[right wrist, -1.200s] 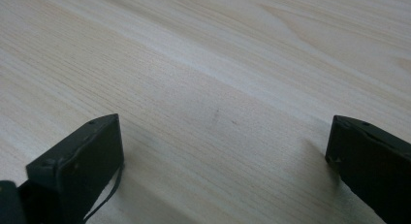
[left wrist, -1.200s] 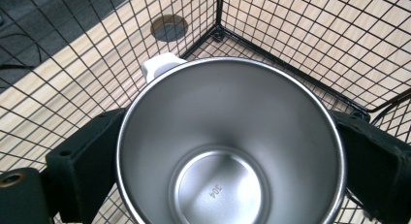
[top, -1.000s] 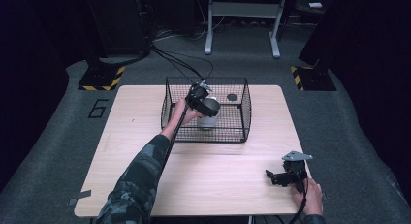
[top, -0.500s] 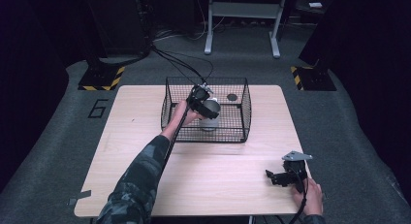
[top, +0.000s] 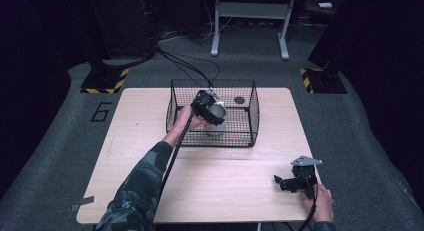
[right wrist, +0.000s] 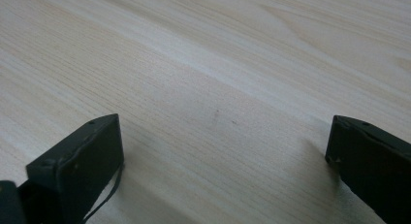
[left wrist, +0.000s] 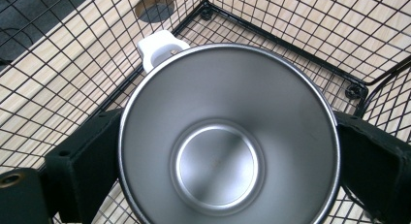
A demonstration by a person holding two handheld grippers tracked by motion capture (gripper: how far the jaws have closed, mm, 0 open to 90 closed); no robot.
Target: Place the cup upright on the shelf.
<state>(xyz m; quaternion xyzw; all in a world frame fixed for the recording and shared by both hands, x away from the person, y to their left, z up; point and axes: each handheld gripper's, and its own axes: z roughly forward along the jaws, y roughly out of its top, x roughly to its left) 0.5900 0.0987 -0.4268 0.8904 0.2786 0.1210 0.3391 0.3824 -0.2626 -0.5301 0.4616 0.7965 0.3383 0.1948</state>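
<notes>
Cup (left wrist: 228, 136) — one steel cup with a white handle — sat inside the single wire basket (top: 250, 98), clamped between the jaws of the left gripper (top: 209, 108). Since a second earlier it had shifted only slightly within the basket. The right gripper (top: 292, 181) stayed spread wide, holding nothing, on the one wooden table (top: 145, 131).

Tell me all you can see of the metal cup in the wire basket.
The metal cup looks like brushed steel, round, with a wide rim narrowing to a flat, circular bottom, and it is empty inside. A white handle sticks out from its side near the rim. It stands upright, mouth up, inside the black wire basket. The left gripper has one black jaw on each side of its wall. Whether it rests on the basket floor I cannot tell.
</notes>
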